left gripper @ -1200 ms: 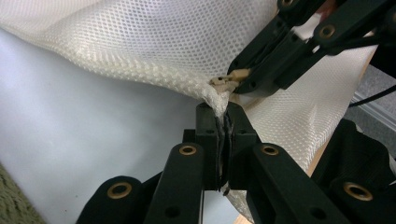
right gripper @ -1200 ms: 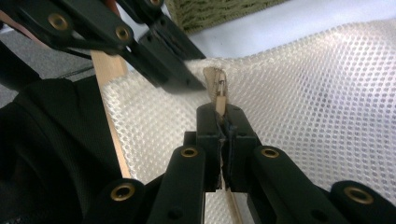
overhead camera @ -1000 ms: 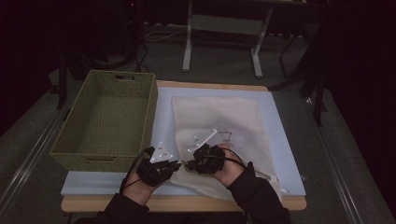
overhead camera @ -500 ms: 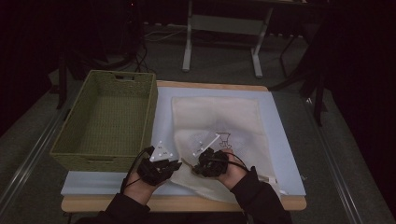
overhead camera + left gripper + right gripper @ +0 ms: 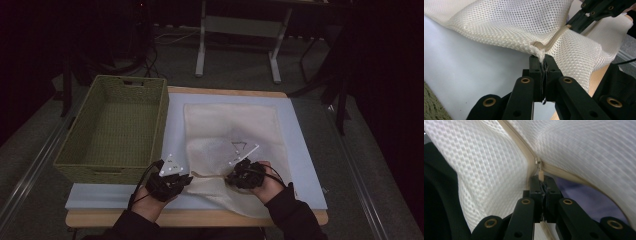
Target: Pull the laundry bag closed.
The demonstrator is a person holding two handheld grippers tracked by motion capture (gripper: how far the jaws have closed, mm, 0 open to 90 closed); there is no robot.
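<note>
The white mesh laundry bag (image 5: 232,145) with a cream zipper lies flat on the pale blue mat (image 5: 300,150) that covers the wooden worktop (image 5: 200,218), and its near edge reaches both grippers. The left gripper (image 5: 187,178) is clamped tight on the corner of the bag, right where the zipper ends; in the left gripper view the bunched mesh corner (image 5: 539,51) sits pinched between the two black jaws. The cream zipper (image 5: 554,39) runs from that corner away to the right gripper (image 5: 574,23), which shows farther off at the top of that view. The right gripper (image 5: 231,178) is clamped on the small cream zipper pull (image 5: 540,173); in the right gripper view the pull sticks up just above the closed jaws, and the zipper track (image 5: 519,140) goes up and away from it. Between the two grippers the zipper edge is stretched in a line just above the mat. A green woven basket (image 5: 75,150) stands on the worktop just beyond the left gripper, off to its left side, apart from the bag.
</note>
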